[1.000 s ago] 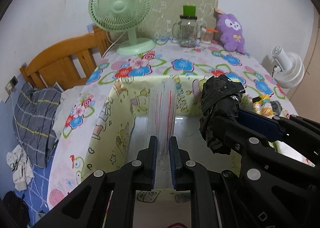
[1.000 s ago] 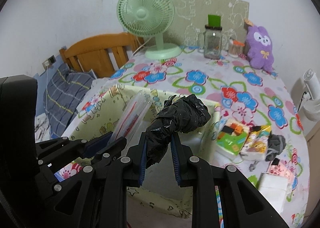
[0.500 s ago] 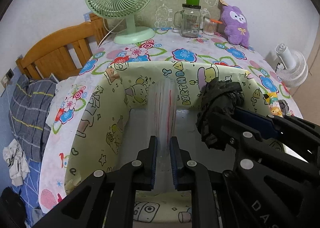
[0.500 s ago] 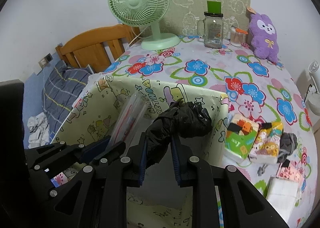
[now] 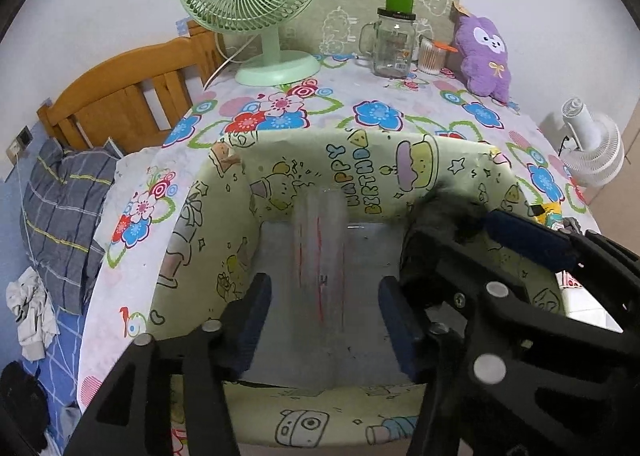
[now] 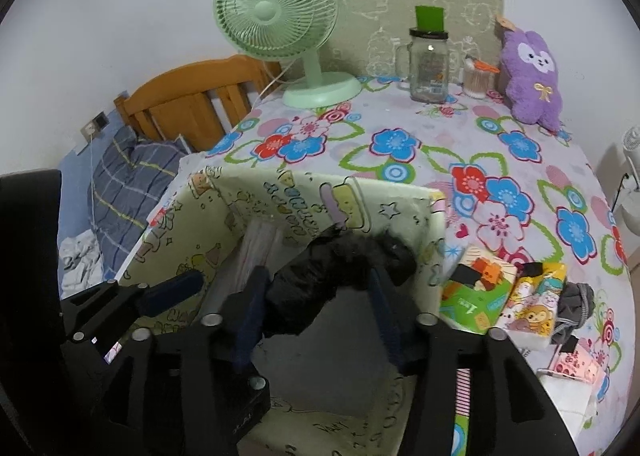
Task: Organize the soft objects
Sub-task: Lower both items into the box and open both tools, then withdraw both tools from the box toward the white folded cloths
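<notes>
A yellow cartoon-print box (image 5: 360, 159) stands on the flowered table, also in the right wrist view (image 6: 400, 211). My left gripper (image 5: 326, 320) is open over the box; a clear plastic bag pack with red lines (image 5: 320, 248) stands loose between its fingers inside the box. My right gripper (image 6: 316, 308) is open over the same box; a crumpled black plastic bag (image 6: 336, 276) lies between its fingers, no longer pinched. The black bag (image 5: 448, 211) shows blurred in the left wrist view, beside the right gripper.
A green fan (image 6: 280, 23), glass jar (image 6: 428, 67) and purple plush (image 6: 532, 75) stand at the table's back. Tissue packs (image 6: 500, 296) and a grey cloth (image 6: 576, 300) lie right of the box. A wooden bed frame (image 5: 120, 95) is left.
Both grippers have opened: the left let go of the clear bag pack, the right let go of the black bag. Both moved lower into the box.
</notes>
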### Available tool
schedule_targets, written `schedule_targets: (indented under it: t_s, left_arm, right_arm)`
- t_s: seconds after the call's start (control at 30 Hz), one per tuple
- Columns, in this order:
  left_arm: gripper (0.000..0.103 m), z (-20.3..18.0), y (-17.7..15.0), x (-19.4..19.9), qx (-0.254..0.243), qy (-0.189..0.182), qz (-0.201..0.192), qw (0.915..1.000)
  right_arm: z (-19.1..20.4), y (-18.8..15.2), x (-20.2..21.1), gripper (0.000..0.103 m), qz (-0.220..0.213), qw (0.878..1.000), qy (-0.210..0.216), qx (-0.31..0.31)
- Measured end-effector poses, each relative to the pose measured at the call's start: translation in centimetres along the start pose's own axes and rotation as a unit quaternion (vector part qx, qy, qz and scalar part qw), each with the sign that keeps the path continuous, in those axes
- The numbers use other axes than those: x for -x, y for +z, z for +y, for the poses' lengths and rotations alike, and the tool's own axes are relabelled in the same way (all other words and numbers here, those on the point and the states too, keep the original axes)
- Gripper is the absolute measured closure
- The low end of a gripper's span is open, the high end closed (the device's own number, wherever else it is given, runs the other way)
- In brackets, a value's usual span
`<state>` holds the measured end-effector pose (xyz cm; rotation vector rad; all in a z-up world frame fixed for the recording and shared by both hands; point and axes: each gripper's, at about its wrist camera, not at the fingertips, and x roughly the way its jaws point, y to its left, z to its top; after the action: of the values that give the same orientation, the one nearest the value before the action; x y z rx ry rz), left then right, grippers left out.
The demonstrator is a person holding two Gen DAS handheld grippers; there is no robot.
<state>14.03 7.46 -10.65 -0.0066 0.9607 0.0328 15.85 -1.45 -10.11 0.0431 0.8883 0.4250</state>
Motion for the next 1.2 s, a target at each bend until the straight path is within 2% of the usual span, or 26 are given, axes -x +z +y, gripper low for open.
schedule_targets:
  t_s: [0.03,0.07,0.2,0.57,0.67,0.97,1.2]
  left_arm:
    - [0.031,0.0,0.0,0.2,0.000,0.003,-0.003,1.0000]
    - [0.029,-0.1,0.0,0.5,-0.001,0.008,-0.010,0.9999]
    - [0.025,-0.2,0.1,1.4,0.000,0.011,-0.020,0.9997]
    - [0.012,-1.1,-0.1,4.1,-0.006,0.013,-0.050,0.9986]
    - [0.004,-1.4,-0.1,5.0,-0.007,0.012,-0.059,0.9982]
    - [0.000,-2.4,-0.3,6.9,-0.009,-0.003,-0.075,0.9971]
    - [0.000,-3.5,-0.6,8.3,-0.017,-0.001,-0.086,0.9961]
  right_arm:
    - [-0.1,0.0,0.3,0.041,-0.003,1.000,-0.001,-0.001]
    - [-0.1,0.0,0.5,0.039,-0.005,1.000,0.000,-0.002]
    - [-0.2,-0.2,1.7,0.030,-0.019,1.000,-0.002,-0.009]
    - [-0.5,-0.7,5.1,0.018,-0.045,0.999,-0.019,-0.016]
    - [-0.6,-0.7,6.2,0.015,-0.054,0.998,-0.025,-0.016]
    - [-0.9,-1.0,9.1,0.008,-0.080,0.996,-0.046,-0.013]
    - [-1.3,-1.5,11.1,0.005,-0.100,0.993,-0.069,-0.014]
